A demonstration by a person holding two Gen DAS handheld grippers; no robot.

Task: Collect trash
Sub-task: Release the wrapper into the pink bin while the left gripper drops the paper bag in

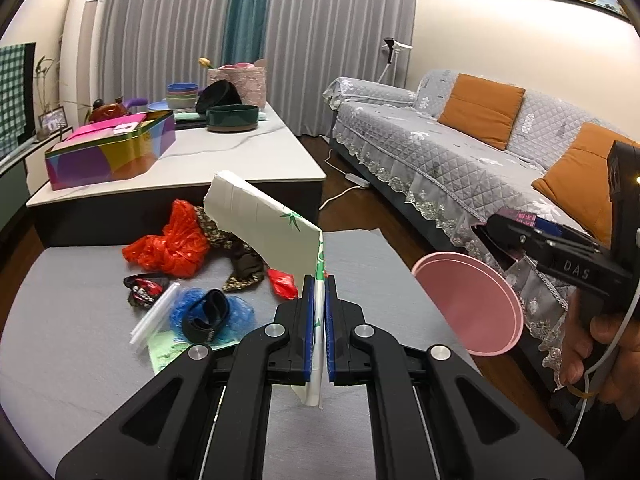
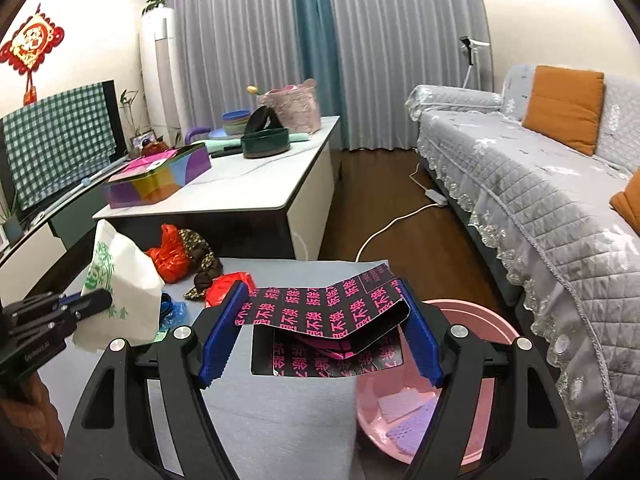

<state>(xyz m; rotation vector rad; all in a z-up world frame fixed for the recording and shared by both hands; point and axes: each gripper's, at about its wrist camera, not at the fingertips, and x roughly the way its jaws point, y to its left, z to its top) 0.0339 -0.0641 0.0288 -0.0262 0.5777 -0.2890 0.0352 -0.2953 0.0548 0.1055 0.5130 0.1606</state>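
Your left hand-held gripper (image 1: pixel 319 328) is clamped shut on a white bag (image 1: pixel 256 232) with green print; the blue pads (image 1: pixel 307 320) pinch its thin edge, and the bag stands up from the jaws toward 11 o'clock. In the right wrist view the same bag (image 2: pixel 120 300) hangs off the left hand-held gripper (image 2: pixel 90 304) at 9 o'clock, clear of the desk.

Your right hand-held gripper (image 2: pixel 320 328) grips a black carton (image 2: pixel 328 316) with pink lettering. Jaws stand wide, both pads (image 2: pixel 222 328) press its two ends, and the carton is bent and flattened between them. It's held above the desk edge, with the pink basin (image 2: pixel 472 400) right below at 5 o'clock. The basin sits off the desk's right side, next to the sofa (image 2: pixel 540 184), with a couple of pale flat pieces inside.

Left wrist view: the right hand-held gripper (image 1: pixel 508 232) comes in at 3 o'clock, above the basin (image 1: pixel 468 304); your hand (image 1: pixel 600 352) is on its handle.

Trash on the grey desk (image 1: pixel 100 360), 9 to 11 o'clock of the left jaws: red bag (image 1: pixel 172 244), brown patterned cloth (image 1: pixel 240 264), small red scrap (image 1: pixel 282 282), dark snack wrapper (image 1: pixel 144 290), blue bubble wrap (image 1: pixel 216 312) with a black band on it, a clear strip and a green sheet. All bunched together, touching or overlapping.

Beyond at 12 o'clock: a white table (image 1: pixel 200 160) with a colourful tin (image 1: pixel 112 152) and bowls.
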